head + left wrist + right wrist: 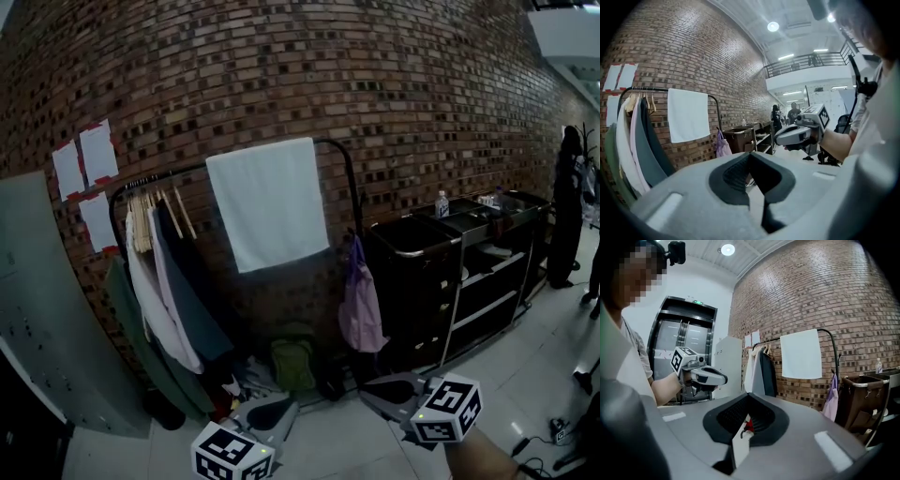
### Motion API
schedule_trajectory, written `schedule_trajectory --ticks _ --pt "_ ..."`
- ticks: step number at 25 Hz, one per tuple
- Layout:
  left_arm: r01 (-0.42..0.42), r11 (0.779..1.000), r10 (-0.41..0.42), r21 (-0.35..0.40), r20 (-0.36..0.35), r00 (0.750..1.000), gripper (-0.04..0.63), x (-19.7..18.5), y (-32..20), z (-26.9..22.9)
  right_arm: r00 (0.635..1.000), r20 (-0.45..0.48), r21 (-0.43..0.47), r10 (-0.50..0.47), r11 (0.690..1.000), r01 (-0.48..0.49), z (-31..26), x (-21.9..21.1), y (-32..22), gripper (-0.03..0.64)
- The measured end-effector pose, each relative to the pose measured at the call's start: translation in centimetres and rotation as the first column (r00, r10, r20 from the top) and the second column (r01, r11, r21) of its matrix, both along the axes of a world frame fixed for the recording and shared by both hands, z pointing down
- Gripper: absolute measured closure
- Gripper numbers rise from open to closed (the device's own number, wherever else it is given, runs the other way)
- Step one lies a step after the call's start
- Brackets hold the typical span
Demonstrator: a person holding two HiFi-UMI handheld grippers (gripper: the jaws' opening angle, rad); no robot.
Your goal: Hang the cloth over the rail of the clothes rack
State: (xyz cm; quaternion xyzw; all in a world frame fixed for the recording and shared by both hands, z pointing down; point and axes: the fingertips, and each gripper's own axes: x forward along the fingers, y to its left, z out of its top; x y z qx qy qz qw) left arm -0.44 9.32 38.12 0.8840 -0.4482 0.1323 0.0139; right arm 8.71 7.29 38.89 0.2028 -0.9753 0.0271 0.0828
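A white cloth (267, 202) hangs draped over the black rail (330, 142) of the clothes rack against the brick wall. It also shows as the white cloth (687, 115) in the left gripper view and the white cloth (801, 354) in the right gripper view. My left gripper (275, 407) is low at the bottom of the head view, well below and short of the rack, shut with nothing in it. My right gripper (373, 387) hovers beside it, also shut and empty. The two grippers are apart from each other and from the cloth.
Several garments on hangers (159, 272) fill the rack's left part. A purple bag (361, 309) hangs at its right post, a green backpack (293, 361) lies on the floor below. A black cart (459, 272) with a bottle (442, 203) stands right, a grey cabinet (47, 328) left.
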Motion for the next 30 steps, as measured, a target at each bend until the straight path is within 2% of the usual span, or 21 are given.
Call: schedule_trajectory --ticks 12,30 --pt "-0.005 1.0 0.004 0.026 0.038 0.999 0.594 3.4 4.2 -0.9 0.999 0.008 0.054 -0.052 0.997 0.051 -1.2 1.7 4.6 0.615" --pt "-0.032 0.999 0.03 0.034 0.054 0.998 0.594 3.7 4.4 -1.3 0.998 -0.01 0.064 -0.064 0.996 0.064 -1.4 1.1 5.2 0.617"
